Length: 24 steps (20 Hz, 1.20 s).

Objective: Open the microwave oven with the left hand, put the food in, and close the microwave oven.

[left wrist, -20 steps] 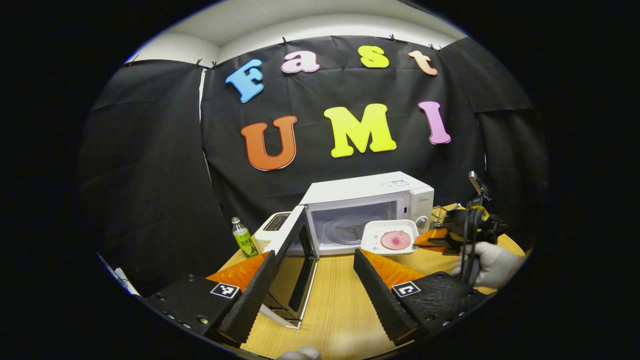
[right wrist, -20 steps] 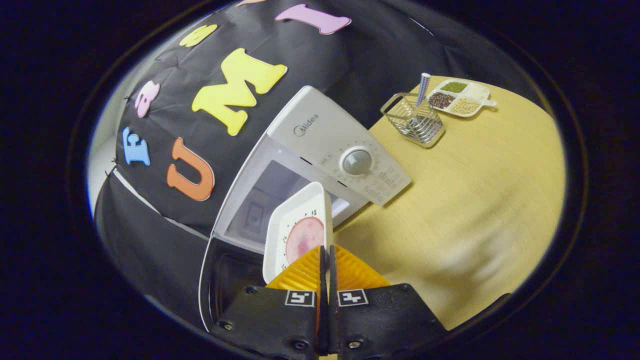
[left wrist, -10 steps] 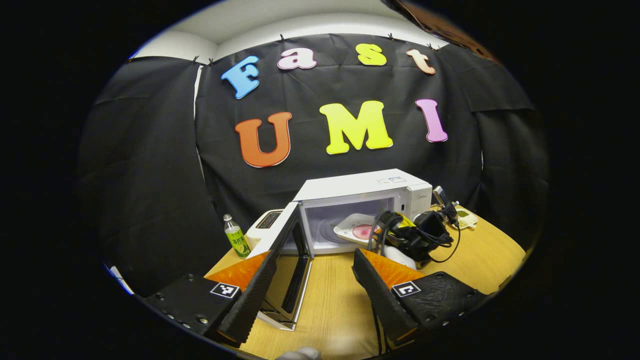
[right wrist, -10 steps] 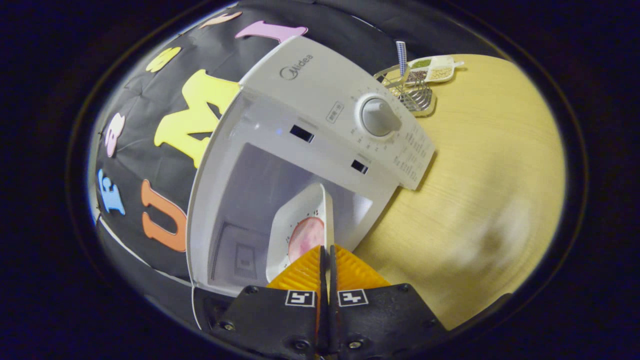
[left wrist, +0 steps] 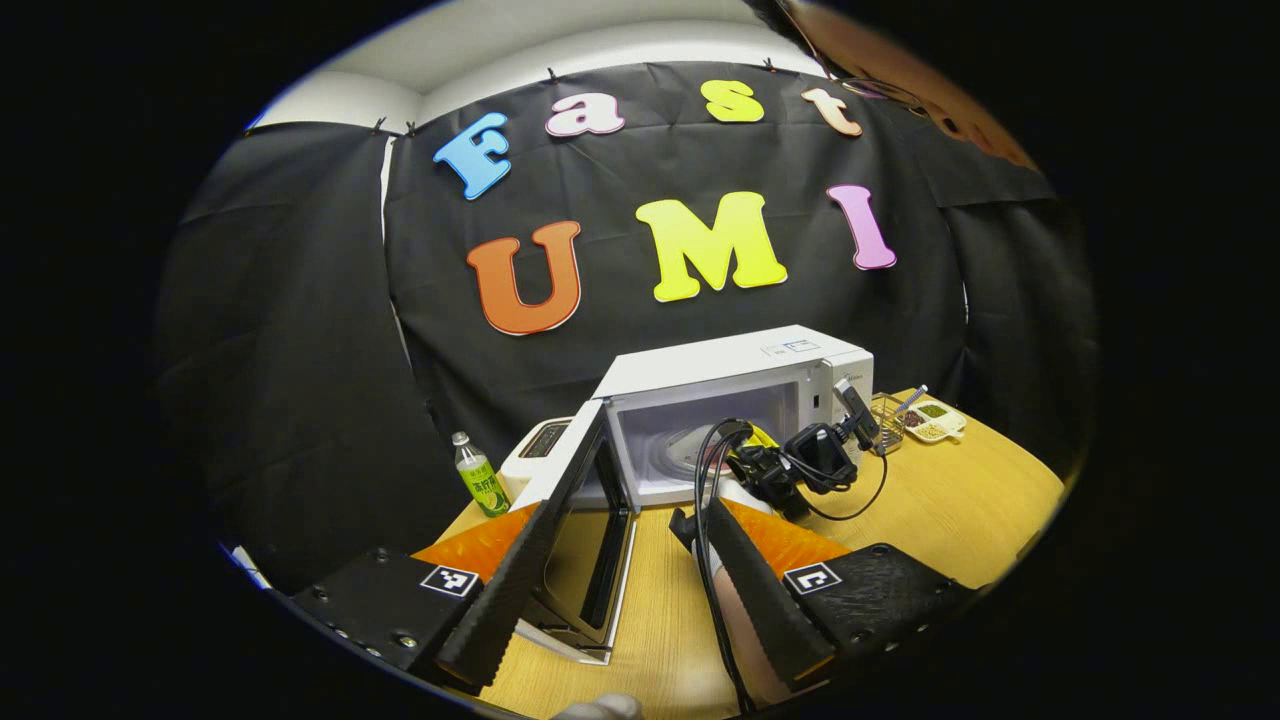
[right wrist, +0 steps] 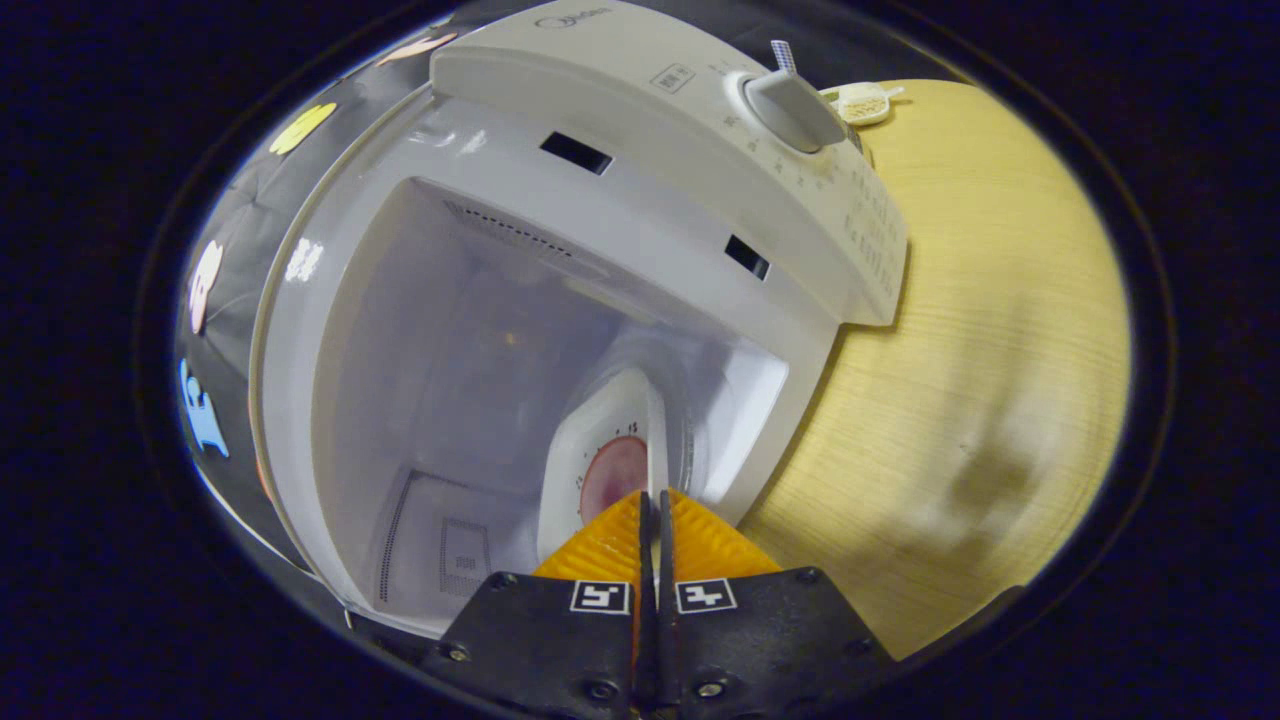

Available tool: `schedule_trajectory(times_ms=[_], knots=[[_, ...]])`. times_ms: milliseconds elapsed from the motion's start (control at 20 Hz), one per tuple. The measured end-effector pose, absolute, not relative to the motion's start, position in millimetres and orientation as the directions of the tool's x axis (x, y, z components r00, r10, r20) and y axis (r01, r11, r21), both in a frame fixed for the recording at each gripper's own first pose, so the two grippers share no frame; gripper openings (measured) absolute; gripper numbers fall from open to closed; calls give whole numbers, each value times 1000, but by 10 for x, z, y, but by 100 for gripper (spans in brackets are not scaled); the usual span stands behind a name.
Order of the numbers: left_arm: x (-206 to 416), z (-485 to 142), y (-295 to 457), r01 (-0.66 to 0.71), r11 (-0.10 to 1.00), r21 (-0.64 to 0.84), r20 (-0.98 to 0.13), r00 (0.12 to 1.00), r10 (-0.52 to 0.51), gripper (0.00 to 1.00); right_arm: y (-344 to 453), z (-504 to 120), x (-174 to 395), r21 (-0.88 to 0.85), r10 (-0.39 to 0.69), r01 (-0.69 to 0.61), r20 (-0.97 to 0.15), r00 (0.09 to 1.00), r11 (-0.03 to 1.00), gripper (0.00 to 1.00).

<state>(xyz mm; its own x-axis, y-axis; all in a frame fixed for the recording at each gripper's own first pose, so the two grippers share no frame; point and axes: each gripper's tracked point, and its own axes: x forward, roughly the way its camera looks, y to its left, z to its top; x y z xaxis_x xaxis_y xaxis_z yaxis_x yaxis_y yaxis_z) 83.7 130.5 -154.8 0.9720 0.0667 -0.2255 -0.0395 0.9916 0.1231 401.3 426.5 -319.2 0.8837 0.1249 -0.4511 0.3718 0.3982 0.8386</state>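
Left gripper view: bottle [left wrist: 482, 484] left of microwave [left wrist: 735, 375], door [left wrist: 585, 520] swung open, left gripper [left wrist: 625, 585] w/ fingers wide apart in front of it, right gripper [left wrist: 765, 470] reaching into the cavity. Right gripper view: right gripper [right wrist: 650, 525] clamped on plate [right wrist: 600, 450] rim, plate w/ food [right wrist: 612, 475] inside the cavity, above the turntable. Plate's near end hidden by the fingers. Dial [right wrist: 792, 98] at right.

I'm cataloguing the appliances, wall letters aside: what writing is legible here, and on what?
"Midea": top of the microwave front panel.
Marks around the dial: too blurred to read.
Bottle label: too small to read.
Right gripper, shut on the plate: square marker patterns, no words.
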Motion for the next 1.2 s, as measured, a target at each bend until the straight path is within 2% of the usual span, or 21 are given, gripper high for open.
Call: schedule_trajectory(times_ms=[150,200,250,300,350,400,450,500,550,750,1000,1050,1100,1200], knots=[[839,-1593,1324,-50,993,110,-232,970,74,95,4240,-3142,3987,847,129,343,-425,896,407,9],[829,-1598,1310,-47,993,110,-233,970,71,95,4221,-3140,3947,854,131,345,-422,897,389,15],[820,-1602,1303,-44,992,115,-235,970,70,95,4181,-3136,3899,853,120,352,-425,897,384,24],[812,-1594,1299,-42,992,118,-233,970,69,95,4162,-3117,3841,851,120,348,-423,898,393,44],[800,-1564,1309,-41,992,123,-225,972,68,95,4149,-3105,3777,845,124,341,-422,898,412,38],[786,-1536,1321,-43,991,128,-218,973,71,95,4149,-3076,3719,839,133,324,-416,899,437,53],[772,-1510,1323,-45,991,130,-213,974,72,95,4144,-3062,3654,830,147,315,-422,895,460,61],[747,-1476,1336,-48,991,128,-209,975,74,95,4136,-3049,3583,822,164,310,-430,888,478,87],[730,-1436,1335,-47,991,126,-203,977,72,95,4091,-3005,3500,815,180,296,-431,884,498,93],[704,-1296,1397,-51,990,132,-174,982,74,95,3660,-2666,3150,727,237,176,-428,872,663,94],[749,-1151,1386,-60,995,75,-151,986,71,95,2635,-2006,2749,506,200,16,-369,908,863,96],[773,-1146,1384,-61,995,76,-151,986,72,95,2498,-1901,2655,470,196,-1,-366,910,883,89],[803,-1144,1384,-60,995,74,-147,987,71,95,2322,-1800,2533,435,192,-16,-365,911,900,97],[867,-1144,1416,-64,996,68,-153,986,74,95,2015,-1658,2292,354,182,-43,-368,912,934,97]])
